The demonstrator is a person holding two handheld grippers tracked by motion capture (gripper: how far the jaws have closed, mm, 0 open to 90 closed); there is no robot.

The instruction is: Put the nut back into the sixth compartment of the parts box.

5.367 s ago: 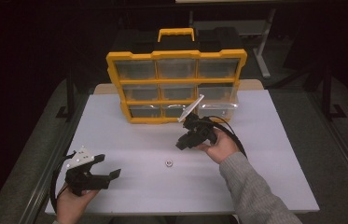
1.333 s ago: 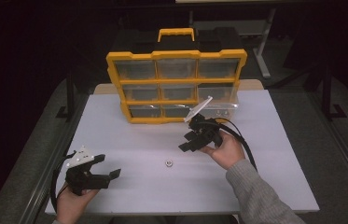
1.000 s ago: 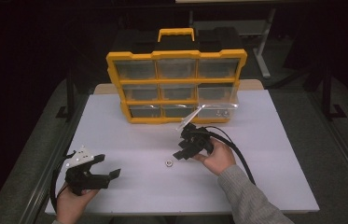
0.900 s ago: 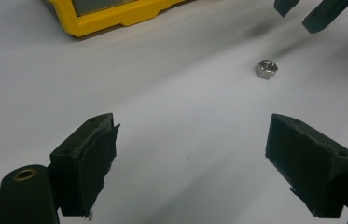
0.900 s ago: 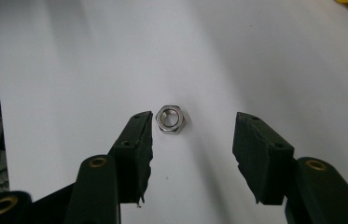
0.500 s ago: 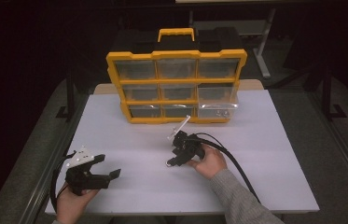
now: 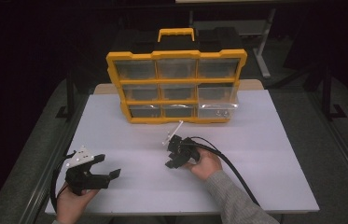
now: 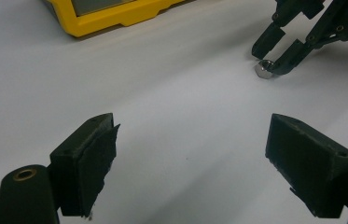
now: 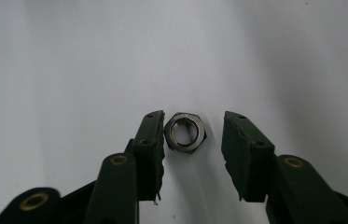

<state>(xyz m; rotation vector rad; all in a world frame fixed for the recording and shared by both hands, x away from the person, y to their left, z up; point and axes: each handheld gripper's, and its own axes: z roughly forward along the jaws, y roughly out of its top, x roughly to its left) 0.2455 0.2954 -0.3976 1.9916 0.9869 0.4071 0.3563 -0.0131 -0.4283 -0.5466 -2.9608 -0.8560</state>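
Your right gripper (image 9: 193, 154) points down at the white desk (image 7: 265, 154), its jaws just closing around the steel nut (image 9: 185, 132). The nut lies flat between them, touching one jaw, with a gap to the other. Your left gripper (image 8: 190, 163) rests released, well apart.

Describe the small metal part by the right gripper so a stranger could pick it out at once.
Start at the yellow organizer at the back of the white table. In front of it, the right gripper straddles a hex nut: steel-grey, six-sided, lying flat, the one loose part on the tabletop.
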